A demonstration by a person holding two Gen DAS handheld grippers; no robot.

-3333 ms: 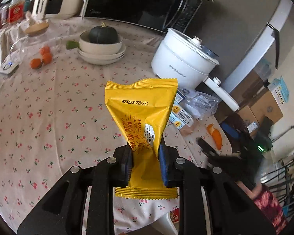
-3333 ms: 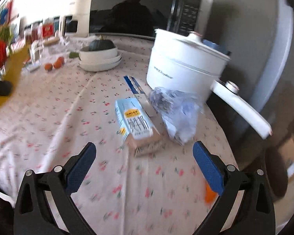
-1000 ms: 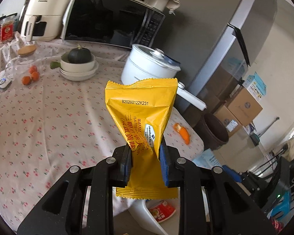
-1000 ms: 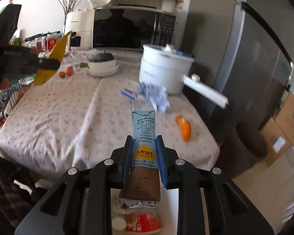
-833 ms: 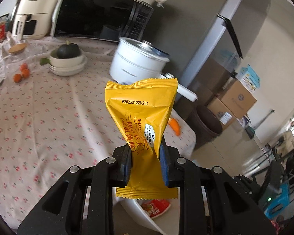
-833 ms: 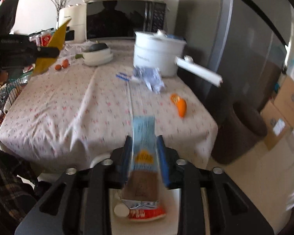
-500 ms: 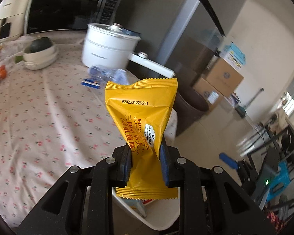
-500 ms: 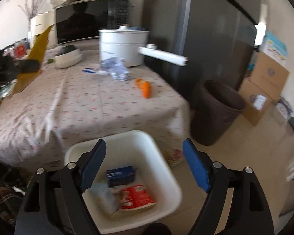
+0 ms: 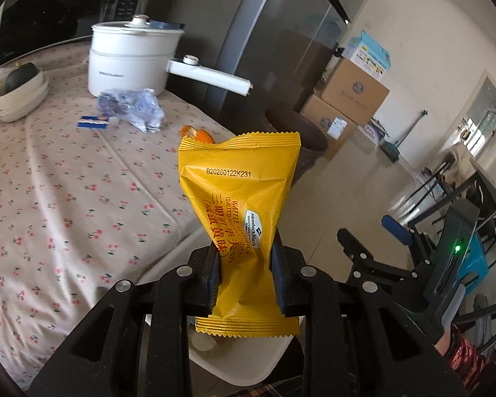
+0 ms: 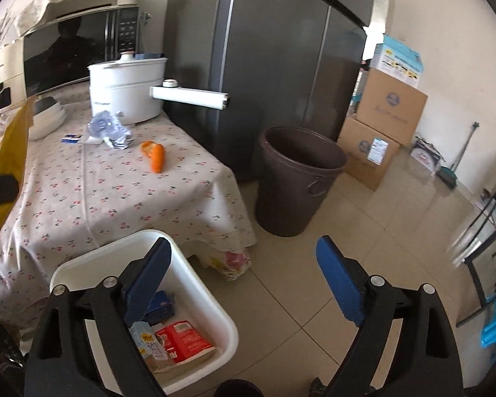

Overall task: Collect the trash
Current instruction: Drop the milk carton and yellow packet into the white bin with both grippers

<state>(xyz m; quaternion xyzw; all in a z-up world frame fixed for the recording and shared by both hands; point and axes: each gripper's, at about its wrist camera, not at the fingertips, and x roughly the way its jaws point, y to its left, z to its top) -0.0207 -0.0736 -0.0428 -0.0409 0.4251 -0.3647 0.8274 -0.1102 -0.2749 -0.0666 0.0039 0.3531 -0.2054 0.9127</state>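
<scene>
1. L gripper [image 9: 244, 284]: your fingers pinch the yellow snack wrapper [image 9: 239, 205] at its waist, upright, over the near rim of the white bin [image 9: 248, 365].

2. R gripper [image 10: 244, 281]: fingers spread wide, nothing between them, hanging over the floor just right of the white bin [image 10: 228, 324].

3. Bin contents, R view: milk carton [image 10: 145, 339], red packet [image 10: 182, 340], dark blue box [image 10: 160, 304]. Judged done.

4. Left on the table [image 10: 115, 198], far right corner:
- orange peel [image 10: 155, 155];
- crumpled clear plastic [image 10: 110, 129], just beside the white pot [image 10: 129, 89];
- small blue-and-white wrapper [image 10: 71, 139] left of the plastic.

5. Progress, est.: about half. Three pcs binned, one in your L gripper awaiting drop, three on the cloth.

6. Changes vs earlier frames:
- 1.0 s ago your R gripper gripped the milk carton; now it is let go and the carton lies in the bin.
- L gripper has swung from over the table to the bin; wrapper grip unchanged.
- R view has turned right, twd the brown trash can [image 10: 297, 178] and fridge.
</scene>
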